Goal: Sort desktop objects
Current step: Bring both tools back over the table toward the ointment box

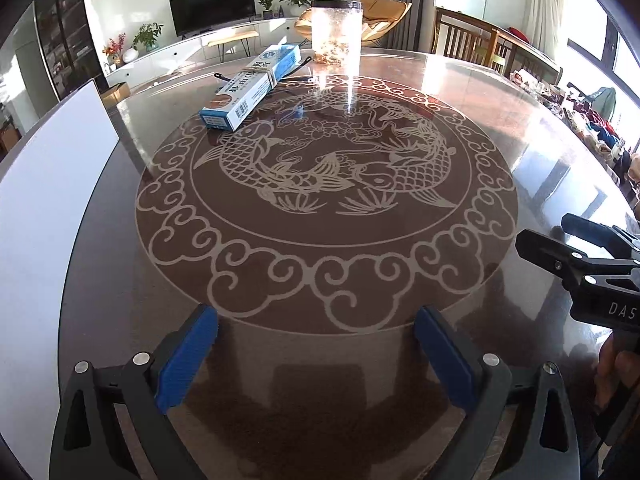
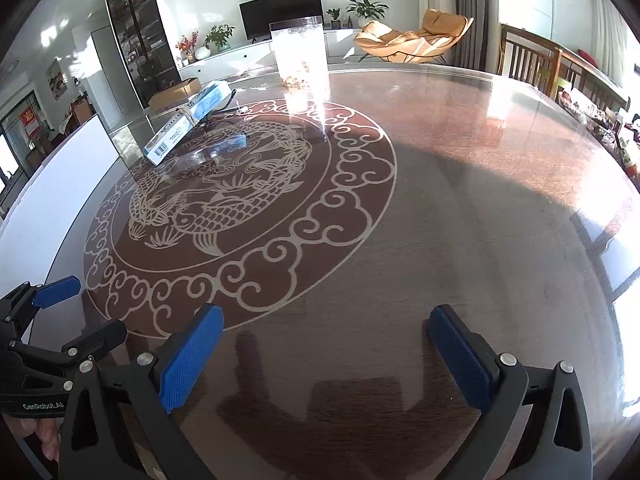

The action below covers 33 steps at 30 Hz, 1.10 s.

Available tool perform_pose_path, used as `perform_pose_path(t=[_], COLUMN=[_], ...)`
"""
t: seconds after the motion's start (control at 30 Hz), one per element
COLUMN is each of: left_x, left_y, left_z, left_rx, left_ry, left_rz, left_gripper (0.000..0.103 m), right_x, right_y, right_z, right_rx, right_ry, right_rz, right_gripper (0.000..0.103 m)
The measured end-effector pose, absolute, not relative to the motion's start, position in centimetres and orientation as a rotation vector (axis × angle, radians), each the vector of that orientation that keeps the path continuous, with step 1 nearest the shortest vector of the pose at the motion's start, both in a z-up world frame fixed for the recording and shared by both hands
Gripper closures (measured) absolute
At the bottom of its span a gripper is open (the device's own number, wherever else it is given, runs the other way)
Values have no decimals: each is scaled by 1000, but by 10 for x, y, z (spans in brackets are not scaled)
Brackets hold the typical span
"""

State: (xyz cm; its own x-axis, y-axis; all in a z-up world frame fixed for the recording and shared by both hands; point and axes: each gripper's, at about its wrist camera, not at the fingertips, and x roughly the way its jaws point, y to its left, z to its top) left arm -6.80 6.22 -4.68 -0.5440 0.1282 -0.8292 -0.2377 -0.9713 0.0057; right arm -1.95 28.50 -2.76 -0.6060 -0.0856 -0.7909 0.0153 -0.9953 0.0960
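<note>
While both grippers hover empty near the table's front edge, the left gripper and right gripper with fingers spread wide, the long blue-and-white box lies far across beside the clear jar; reach well forward and straddle the box's narrow width.

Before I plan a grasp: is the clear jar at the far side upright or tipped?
Upright. The clear jar stands on its base on the table, dark lid on top, with contents settled at the bottom.
</note>
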Motion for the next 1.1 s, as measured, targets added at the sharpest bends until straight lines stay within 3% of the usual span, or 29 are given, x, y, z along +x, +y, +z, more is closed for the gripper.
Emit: perform_pose_path(t=[0.23, 1.1], left_x=[-73, -77], left_y=[64, 64], left_z=[-49, -49], left_rx=[-1358, -1357], left_ry=[171, 216], left_rz=[2599, 2528], left_gripper=[2, 0], right_x=[-25, -24], right_y=[268, 268], right_z=[-33, -34], right_rx=[1432, 1429], right_ry=[34, 32], right_rz=[-2776, -2771], right_gripper=[0, 0])
